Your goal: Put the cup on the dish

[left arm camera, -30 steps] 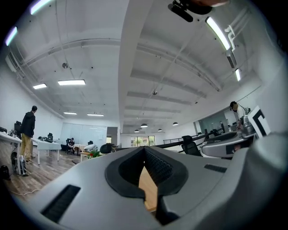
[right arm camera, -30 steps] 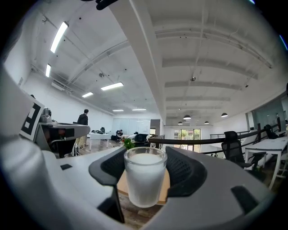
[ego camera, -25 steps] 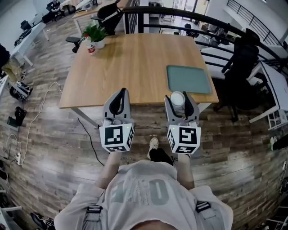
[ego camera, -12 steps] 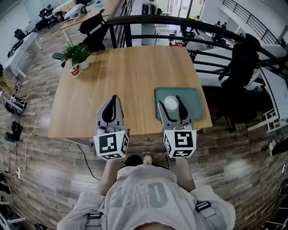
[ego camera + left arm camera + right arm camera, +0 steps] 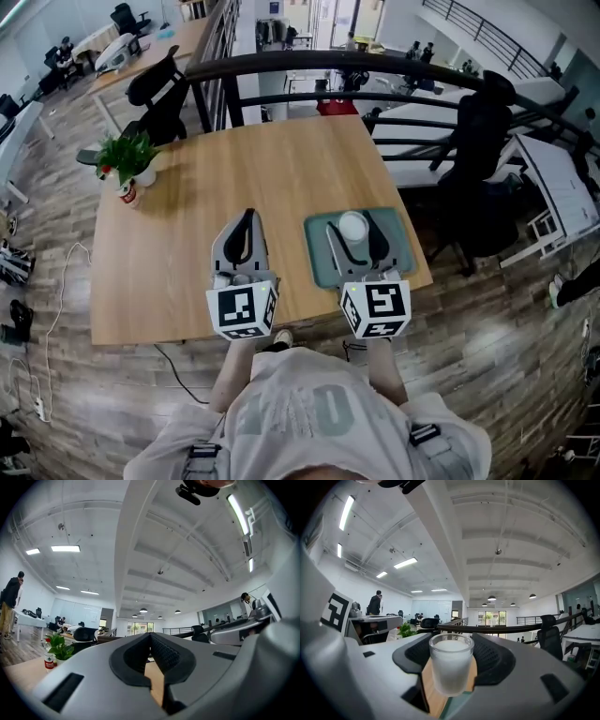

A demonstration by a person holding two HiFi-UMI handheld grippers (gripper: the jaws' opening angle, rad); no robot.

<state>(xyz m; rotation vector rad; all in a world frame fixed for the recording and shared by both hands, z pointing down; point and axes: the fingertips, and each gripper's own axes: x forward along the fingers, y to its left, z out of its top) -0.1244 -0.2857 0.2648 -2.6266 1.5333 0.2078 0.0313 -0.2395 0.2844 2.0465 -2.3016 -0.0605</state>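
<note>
In the lower centre of the head view, the left hand-held gripper [image 5: 246, 228] is closed and empty. The right hand-held gripper [image 5: 352, 234] clamps the frosted glass cup [image 5: 353, 225] by its walls over the green dish [image 5: 401, 255] on the table [image 5: 281, 159]. The cup is probably light, slippery and breakable, so mid-wall is the place to hold.

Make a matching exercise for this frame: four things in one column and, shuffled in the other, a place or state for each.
Things:
1. cup
2. dish
3. plant
4. left gripper

Places or states:
A. jaws together, nothing held
B. at the far left corner of the table
C. between the jaws of the right gripper
D. flat on the table's near right part

Pairs: 1-C, 2-D, 3-B, 4-A
</note>
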